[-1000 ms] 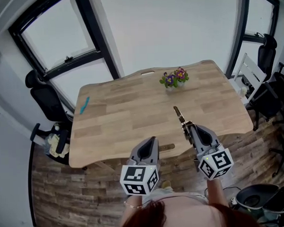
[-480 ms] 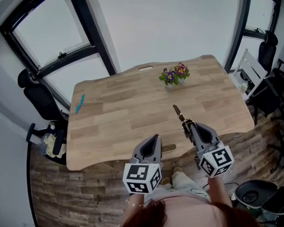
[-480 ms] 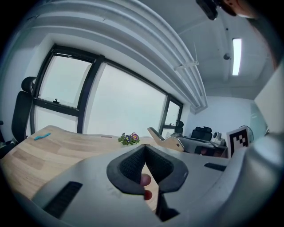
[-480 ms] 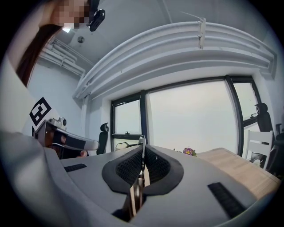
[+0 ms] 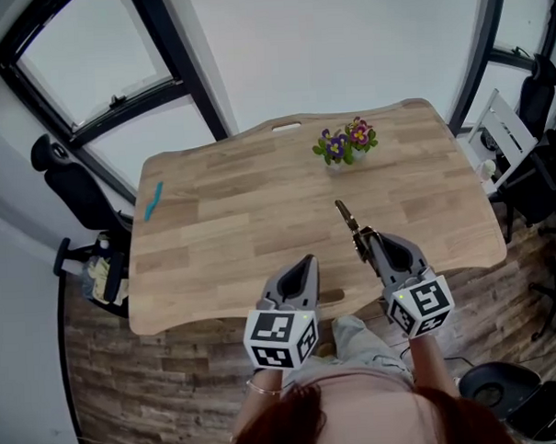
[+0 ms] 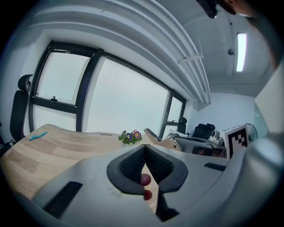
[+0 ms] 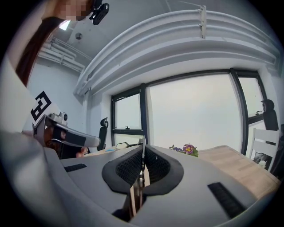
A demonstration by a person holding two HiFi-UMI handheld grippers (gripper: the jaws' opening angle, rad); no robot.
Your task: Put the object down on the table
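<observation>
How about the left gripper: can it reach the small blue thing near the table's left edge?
Probably yes. The left gripper is empty, and only bare tabletop lies between it and the blue object. Its jaws are shut, so they would need opening first.

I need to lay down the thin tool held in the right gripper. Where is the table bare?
Most of the table is bare: the broad middle between the teal item at the left edge and the flower pot at the far side, and the right end. Nowhere is crowded.
</observation>
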